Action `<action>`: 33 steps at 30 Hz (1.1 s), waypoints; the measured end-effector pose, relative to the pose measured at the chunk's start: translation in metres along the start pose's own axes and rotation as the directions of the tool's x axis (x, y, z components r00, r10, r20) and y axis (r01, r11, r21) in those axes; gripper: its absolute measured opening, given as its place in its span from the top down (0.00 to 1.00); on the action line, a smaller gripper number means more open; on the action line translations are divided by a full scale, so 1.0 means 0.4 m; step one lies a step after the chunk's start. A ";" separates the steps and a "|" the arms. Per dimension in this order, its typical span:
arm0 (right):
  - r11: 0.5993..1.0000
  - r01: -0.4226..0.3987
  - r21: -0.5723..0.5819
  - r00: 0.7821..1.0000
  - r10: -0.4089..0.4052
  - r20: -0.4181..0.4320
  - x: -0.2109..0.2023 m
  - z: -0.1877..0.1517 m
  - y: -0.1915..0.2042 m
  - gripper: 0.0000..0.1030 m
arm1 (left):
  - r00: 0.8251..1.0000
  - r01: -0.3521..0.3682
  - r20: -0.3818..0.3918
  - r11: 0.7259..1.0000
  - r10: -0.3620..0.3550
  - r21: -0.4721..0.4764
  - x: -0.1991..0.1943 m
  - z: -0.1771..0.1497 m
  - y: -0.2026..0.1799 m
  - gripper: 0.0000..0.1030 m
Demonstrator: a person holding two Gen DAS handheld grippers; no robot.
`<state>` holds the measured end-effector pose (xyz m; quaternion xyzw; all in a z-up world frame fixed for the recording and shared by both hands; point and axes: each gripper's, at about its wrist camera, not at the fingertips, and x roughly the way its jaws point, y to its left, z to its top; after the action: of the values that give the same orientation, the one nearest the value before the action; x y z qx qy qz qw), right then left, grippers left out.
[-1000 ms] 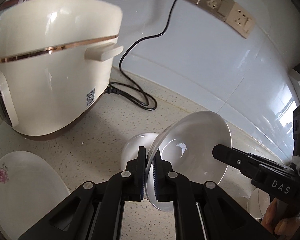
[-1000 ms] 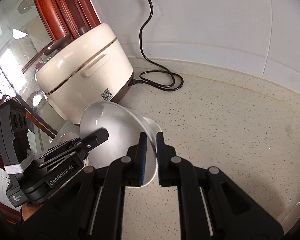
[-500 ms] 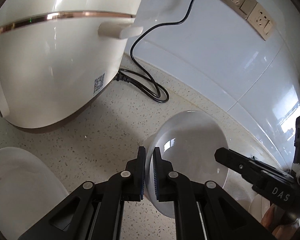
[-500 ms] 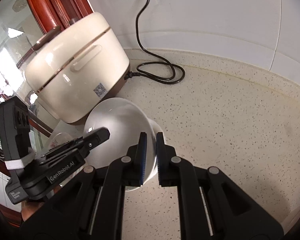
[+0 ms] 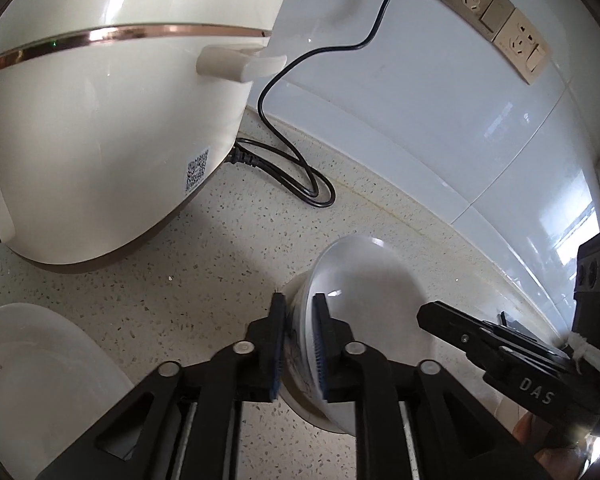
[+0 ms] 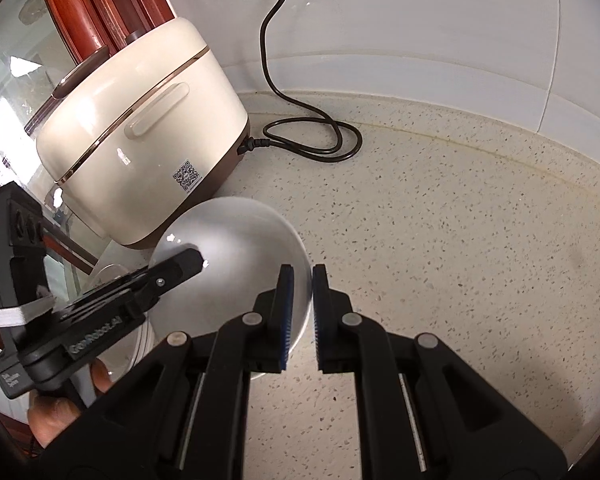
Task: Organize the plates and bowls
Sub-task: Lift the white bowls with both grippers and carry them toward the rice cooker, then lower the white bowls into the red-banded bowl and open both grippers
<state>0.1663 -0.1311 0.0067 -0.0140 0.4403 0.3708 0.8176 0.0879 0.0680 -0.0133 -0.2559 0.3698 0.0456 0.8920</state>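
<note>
The glass bowl (image 5: 364,280) now sits nested in the white bowl (image 5: 300,344) on the bench (image 5: 204,264); left tongs (image 5: 300,344) are opening around both rims, right tongs (image 6: 299,312) pinch its rim, largely hiding the lower bowl.

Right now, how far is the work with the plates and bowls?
Done, it seems: the white bowl sits on what looks like a second bowl. In hand: the right tool grips its rim, while the left tool's jaws are opening around the rim. Left: release the bowl fully, then deal with the flowered plate lying alone on the counter.
</note>
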 end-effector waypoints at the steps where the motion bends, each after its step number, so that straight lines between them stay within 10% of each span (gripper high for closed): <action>1: 1.000 -0.003 0.002 1.000 0.003 -0.001 -0.001 0.000 -0.001 0.88 | 1.000 -0.015 0.005 1.000 0.015 0.000 -0.003 0.003 0.000 0.63; 3: 1.000 -0.006 -0.001 1.000 0.006 0.000 -0.001 -0.001 0.000 0.88 | 0.999 -0.034 0.027 0.999 0.034 -0.009 -0.014 0.006 0.005 0.38; 7: 1.000 -0.008 -0.002 1.000 0.008 -0.003 0.003 -0.005 0.001 0.88 | 0.998 -0.040 0.044 0.999 0.040 0.001 -0.021 0.008 0.013 0.38; 15: 1.000 -0.016 -0.020 1.000 0.015 -0.004 0.004 -0.013 0.014 0.87 | 1.000 -0.007 0.017 1.000 0.007 -0.001 -0.018 0.002 0.027 0.94; 33: 1.000 -0.009 -0.026 1.000 0.009 -0.002 0.002 -0.018 0.015 0.86 | 0.999 0.032 -0.025 0.997 -0.034 -0.077 -0.012 0.005 0.046 0.92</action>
<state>0.1577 -0.1286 0.0036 -0.0231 0.4362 0.3805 0.8151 0.0807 0.0854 -0.0167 -0.2966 0.3751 0.0416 0.8773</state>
